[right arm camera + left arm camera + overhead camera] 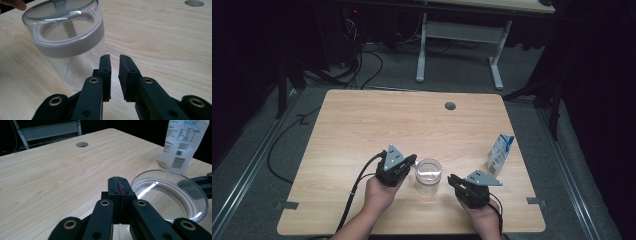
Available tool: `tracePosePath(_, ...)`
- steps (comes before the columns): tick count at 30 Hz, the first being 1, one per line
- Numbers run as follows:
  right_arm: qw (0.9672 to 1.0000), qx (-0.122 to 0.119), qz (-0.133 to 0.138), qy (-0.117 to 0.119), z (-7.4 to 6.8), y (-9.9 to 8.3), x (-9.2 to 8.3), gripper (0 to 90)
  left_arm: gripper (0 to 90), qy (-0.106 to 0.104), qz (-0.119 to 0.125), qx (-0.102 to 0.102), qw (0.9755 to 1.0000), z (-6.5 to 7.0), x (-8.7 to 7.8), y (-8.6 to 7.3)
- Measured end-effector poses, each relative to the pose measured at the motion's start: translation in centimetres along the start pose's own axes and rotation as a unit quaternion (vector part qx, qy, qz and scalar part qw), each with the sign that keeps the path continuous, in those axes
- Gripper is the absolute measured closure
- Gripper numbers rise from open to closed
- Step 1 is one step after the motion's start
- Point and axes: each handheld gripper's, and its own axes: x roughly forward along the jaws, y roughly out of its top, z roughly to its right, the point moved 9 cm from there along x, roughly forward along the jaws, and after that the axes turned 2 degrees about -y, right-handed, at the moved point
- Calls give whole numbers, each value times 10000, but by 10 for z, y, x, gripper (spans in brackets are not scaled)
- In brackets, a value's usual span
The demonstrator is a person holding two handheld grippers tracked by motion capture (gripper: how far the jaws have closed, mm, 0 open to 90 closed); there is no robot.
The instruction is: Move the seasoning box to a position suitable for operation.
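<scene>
Two bare forearms enter from the bottom edge of the high view, each hand holding a black two-jaw gripper over a pale wooden table [362, 125]. Between them, low and centre in the frame, stands a clear plastic jar with a see-through lid [428, 176], upright on the wood. Just left of it sits the left gripper [411, 161], its tips close beside the jar's rim; in the left gripper view its jaws are pressed flat together with nothing between them. Lower right of the jar, a little apart from it, sits the right gripper [453, 179]; in the right gripper view a narrow gap shows between its jaws, empty. At the right edge of the tabletop stands a white and blue printed pouch [500, 153].
</scene>
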Motion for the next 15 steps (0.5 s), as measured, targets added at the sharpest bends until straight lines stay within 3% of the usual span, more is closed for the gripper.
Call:
tracePosePath(7, 9999, -32, 119, 0, -5, 5, -3, 900, 900, -3, 1, 5, 10000, 0, 0, 0)
tracePosePath(15, 9997, -88, 222, 31, -10, 9, -5, 900, 900, -1, 18, 2, 10000, 0, 0, 0)
